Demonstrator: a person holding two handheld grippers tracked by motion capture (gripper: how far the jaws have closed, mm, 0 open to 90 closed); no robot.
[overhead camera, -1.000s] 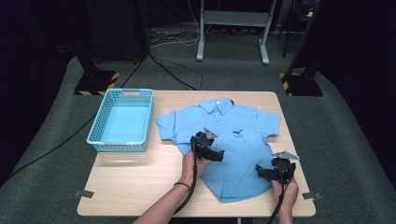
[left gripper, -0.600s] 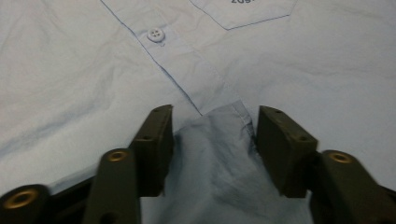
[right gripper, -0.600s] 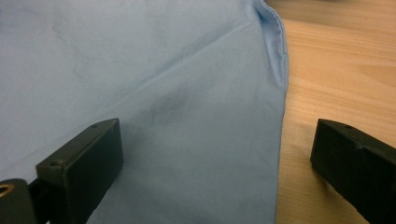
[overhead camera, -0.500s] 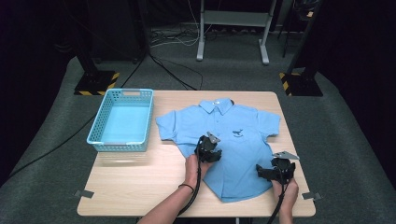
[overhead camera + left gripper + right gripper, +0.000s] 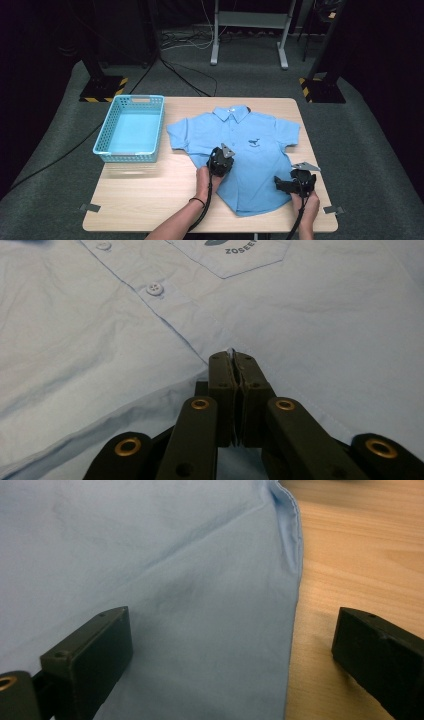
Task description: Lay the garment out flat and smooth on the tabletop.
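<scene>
The left gripper (image 5: 220,161) pinches a fold of the shirt (image 5: 260,165) near its left side, jaws clamped on cloth. The right gripper (image 5: 291,184) is spread wide, straddling the shirt's right edge. The shirt lies flat on the table (image 5: 150,200), beside a basket (image 5: 131,127).

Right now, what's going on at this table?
A person is working a light blue shirt that lies flat on the wooden table, a gripper in each hand. The left gripper is closed, with a bit of the shirt's fabric pinched between its fingers near the button placket. The right gripper is open, its fingers straddling the shirt's side edge, one over cloth and one over wood. A blue basket sits empty beside the shirt.
</scene>
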